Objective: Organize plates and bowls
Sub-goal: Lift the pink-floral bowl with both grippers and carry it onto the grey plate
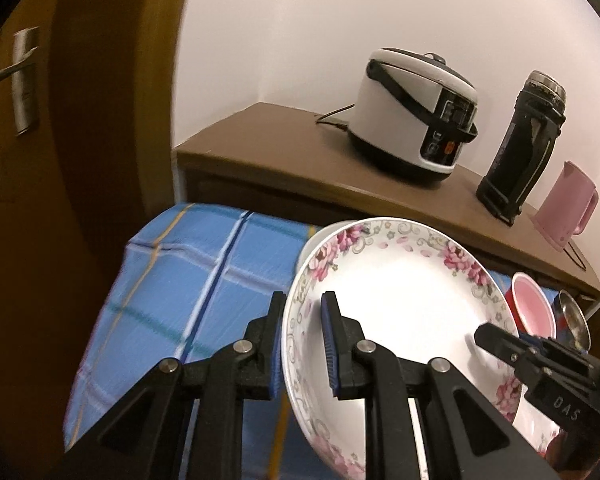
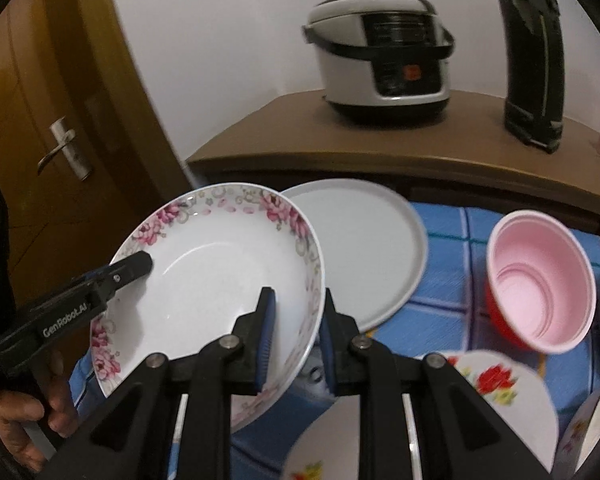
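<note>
A white deep plate with pink flowers on its rim (image 1: 396, 304) (image 2: 216, 280) is held tilted above the blue checked tablecloth (image 1: 188, 280). My left gripper (image 1: 302, 344) is shut on its left rim. My right gripper (image 2: 296, 340) is shut on its right rim; each gripper shows in the other's view. A plain white plate (image 2: 368, 248) lies flat behind it. A pink bowl with a red outside (image 2: 540, 284) (image 1: 534, 306) stands to the right. Bowls with red flowers (image 2: 496, 392) sit at the front right.
A brown cabinet (image 2: 380, 144) behind the table carries a white rice cooker (image 2: 380, 52), a black thermos (image 2: 534, 60) and a pink kettle (image 1: 566, 208). A wooden door with a metal handle (image 2: 62, 148) is at the left. A metal cup (image 1: 574, 320) stands at the far right.
</note>
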The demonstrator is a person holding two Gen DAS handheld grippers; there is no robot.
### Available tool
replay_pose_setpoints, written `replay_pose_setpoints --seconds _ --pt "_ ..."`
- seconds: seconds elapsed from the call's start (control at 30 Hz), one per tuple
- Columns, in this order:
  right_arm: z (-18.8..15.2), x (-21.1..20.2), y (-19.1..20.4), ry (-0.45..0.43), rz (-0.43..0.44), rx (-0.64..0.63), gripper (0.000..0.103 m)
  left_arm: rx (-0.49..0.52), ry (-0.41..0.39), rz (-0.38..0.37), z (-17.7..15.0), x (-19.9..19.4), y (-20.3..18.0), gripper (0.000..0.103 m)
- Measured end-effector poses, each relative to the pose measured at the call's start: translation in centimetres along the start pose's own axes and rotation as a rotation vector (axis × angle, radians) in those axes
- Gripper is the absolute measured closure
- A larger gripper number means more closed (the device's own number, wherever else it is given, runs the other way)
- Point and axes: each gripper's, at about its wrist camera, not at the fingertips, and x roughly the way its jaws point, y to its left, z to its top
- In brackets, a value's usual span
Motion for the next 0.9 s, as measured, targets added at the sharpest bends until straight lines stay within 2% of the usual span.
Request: replay_pose_setpoints --seconds 0.17,0.43,0.9 --pt "1.8 1.4 -2.7 0.012 -0.030 0.058 0.082 0.040 0.019 -0.013 1.5 3.3 -1.9 0.085" --pt "2.5 4.2 -5.9 0.057 -0.078 0.122 0.082 0.058 0.069 0.000 3.1 8.4 -3.0 0.084" --pt "2.9 7.7 -6.9 0.100 -0.098 0.119 0.082 0.037 0.108 0.006 3.3 11.3 -2.6 0.083"
